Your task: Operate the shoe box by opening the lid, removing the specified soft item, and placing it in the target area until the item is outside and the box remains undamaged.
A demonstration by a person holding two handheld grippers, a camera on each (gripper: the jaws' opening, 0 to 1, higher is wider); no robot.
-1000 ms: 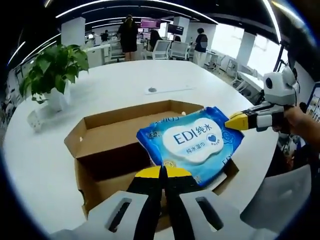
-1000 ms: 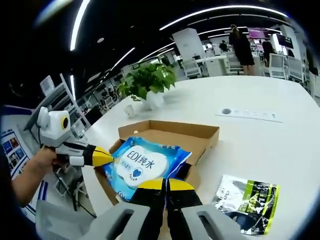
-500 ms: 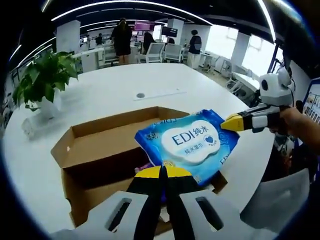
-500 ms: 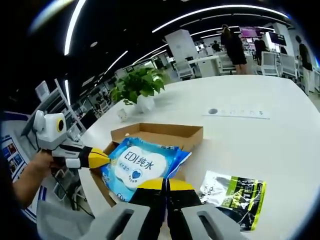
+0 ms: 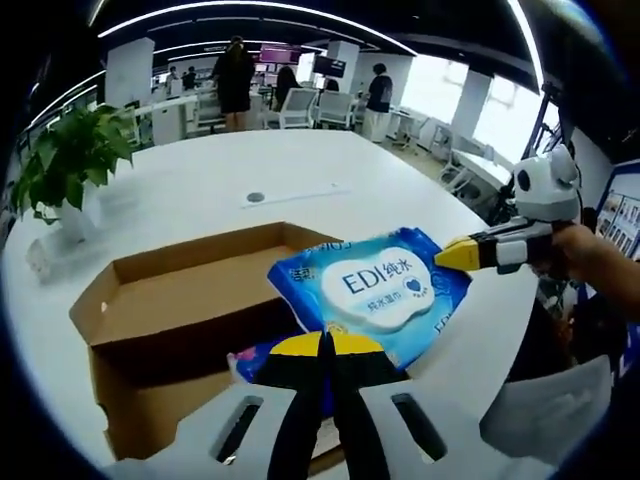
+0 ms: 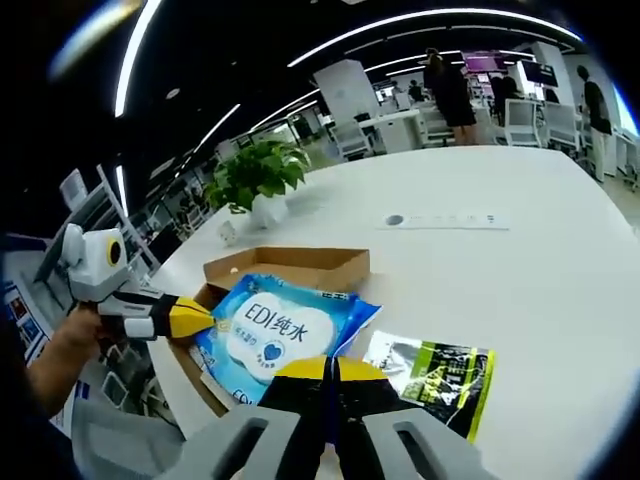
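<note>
A broad white table [image 5: 300,165] is spreading away toward the far office space, and near its near edge an open brown shoe box [image 5: 170,320] is sitting with its flaps folded out. In the right gripper view the same shoe box [image 6: 290,268] is lying to the left of a dark green-and-black packet [image 6: 432,373] that is resting flat on the tabletop. A potted plant [image 5: 62,160] is standing at the far left.

The blue wet-wipes pack [image 5: 372,290], the soft item, is being held up over the right side of the box, clear of the cavity, its white label facing up. The left gripper [image 5: 325,350] is pinching the pack's near edge, jaws pressed together on the film. The right gripper [image 6: 328,372] is likewise clamping the opposite edge; its yellow tip is showing at the pack's right corner in the left gripper view.

The pack is looking light and pliable, sagging a little between the two holds, with glossy film that is likely slippery. The sealed flat border is probably the safest place to grip, since the thick middle would squash and slide. The bare table to the right, near the green packet, is looking like a plausible landing spot.
</note>
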